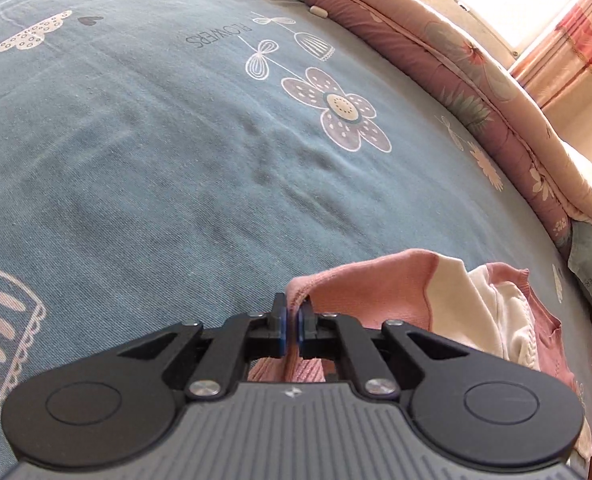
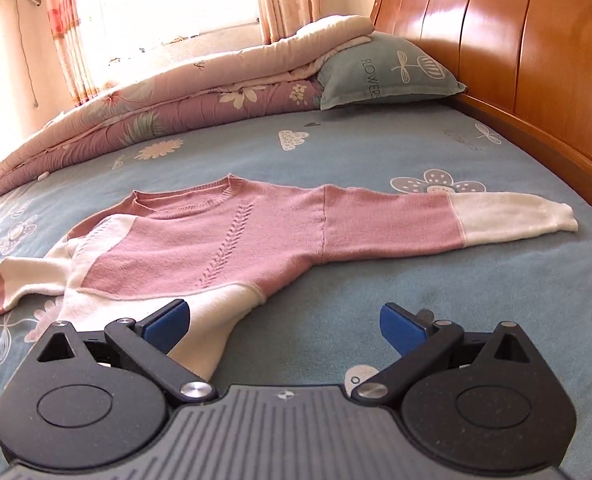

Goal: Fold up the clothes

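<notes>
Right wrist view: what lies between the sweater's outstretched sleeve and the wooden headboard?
Only bare blue bedsheet with flower prints lies between the sleeve and the headboard; this shows in the right wrist view.

The left wrist camera is looking steeply down over its gripper (image 1: 291, 326), close above the blue bedsheet (image 1: 135, 160). The right wrist camera is facing the headboard (image 2: 516, 40) from low over the bed. Both are showing the sweater (image 2: 215, 240) and rolled quilt (image 2: 155, 108).

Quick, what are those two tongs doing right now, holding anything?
Left tongs: closed on the pink cuff of the sweater.
Right tongs: open, holding nothing.
</notes>
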The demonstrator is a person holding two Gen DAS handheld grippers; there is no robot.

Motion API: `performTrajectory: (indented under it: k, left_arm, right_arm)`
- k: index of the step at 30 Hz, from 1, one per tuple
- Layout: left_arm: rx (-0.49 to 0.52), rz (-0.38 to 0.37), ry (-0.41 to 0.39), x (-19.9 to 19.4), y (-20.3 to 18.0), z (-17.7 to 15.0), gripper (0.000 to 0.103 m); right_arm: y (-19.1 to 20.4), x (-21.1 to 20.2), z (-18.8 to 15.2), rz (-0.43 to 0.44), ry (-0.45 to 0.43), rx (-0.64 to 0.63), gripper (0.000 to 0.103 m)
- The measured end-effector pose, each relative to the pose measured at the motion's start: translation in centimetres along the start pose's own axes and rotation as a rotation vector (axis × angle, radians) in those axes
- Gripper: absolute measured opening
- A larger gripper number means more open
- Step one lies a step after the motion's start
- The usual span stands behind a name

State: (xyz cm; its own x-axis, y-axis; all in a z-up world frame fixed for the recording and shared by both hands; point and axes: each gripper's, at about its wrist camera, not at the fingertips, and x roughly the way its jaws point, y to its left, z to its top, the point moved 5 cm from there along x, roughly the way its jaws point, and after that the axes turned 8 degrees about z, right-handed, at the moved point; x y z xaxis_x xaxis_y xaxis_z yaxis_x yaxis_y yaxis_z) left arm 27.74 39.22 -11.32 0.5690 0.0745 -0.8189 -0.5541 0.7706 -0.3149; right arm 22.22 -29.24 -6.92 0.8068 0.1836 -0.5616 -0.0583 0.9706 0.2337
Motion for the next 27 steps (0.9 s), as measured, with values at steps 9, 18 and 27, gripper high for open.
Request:
performTrajectory:
  k: [9, 18, 27]
  left_arm:
    - [-0.077, 0.055, 0.011, 1.7, 3.8, 2.3, 0.004]
    - [-0.162, 0.044, 0.007, 2.1, 5.2, 3.5, 0.009]
    - [-0.073, 0.159, -0.079, -1.1, 4.4, 5.0, 0.015]
  right_arm:
    - [2.2, 1.2, 0.5, 0.008, -0.002, -0.037, 0.103]
    - [1.8, 1.2, 0.3, -0.008, 0.009, -0.035, 0.103]
    - [2.2, 1.3, -0.5, 0.019, 0.012, -0.017, 0.103]
